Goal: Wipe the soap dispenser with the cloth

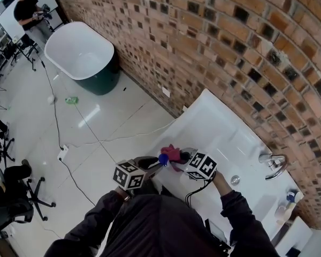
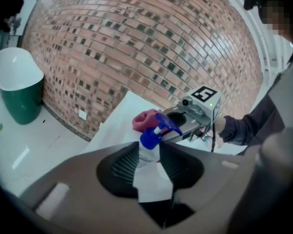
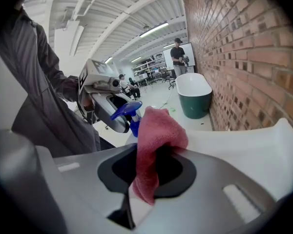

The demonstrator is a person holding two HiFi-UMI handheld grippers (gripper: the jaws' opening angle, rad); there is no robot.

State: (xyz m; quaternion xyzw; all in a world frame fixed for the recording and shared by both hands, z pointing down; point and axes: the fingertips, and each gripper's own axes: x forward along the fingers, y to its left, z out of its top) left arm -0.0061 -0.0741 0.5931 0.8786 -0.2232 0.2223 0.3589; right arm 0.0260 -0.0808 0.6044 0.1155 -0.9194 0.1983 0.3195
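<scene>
1. If the clear plastic soap dispenser with the blue pump head (image 2: 149, 140) isn't fully seated, it tips. It stands at the front edge of the white moulded worktop (image 1: 219, 125), with the floor beyond. No view shows its base, so I can't confirm it's set down.
2. Cause: your left gripper (image 2: 147, 161) has its jaws spread wide, with the ribbed pads close on both sides of the bottle and no squeeze visible. As I read it, nothing is really holding the bottle. Back out crooked and a pad knocks it over.
3. Second risk: the pink terry cloth (image 3: 156, 140) hangs loose just beside the pump head. Drag it past and it can snag the spout and pull the dispenser along.
4. As for your right gripper (image 3: 149, 168), its jaws are clamped on the cloth, with a fold bunched out front and the tail hanging below. It holds nothing else. I can't tell whether the cloth touches the dispenser.
</scene>
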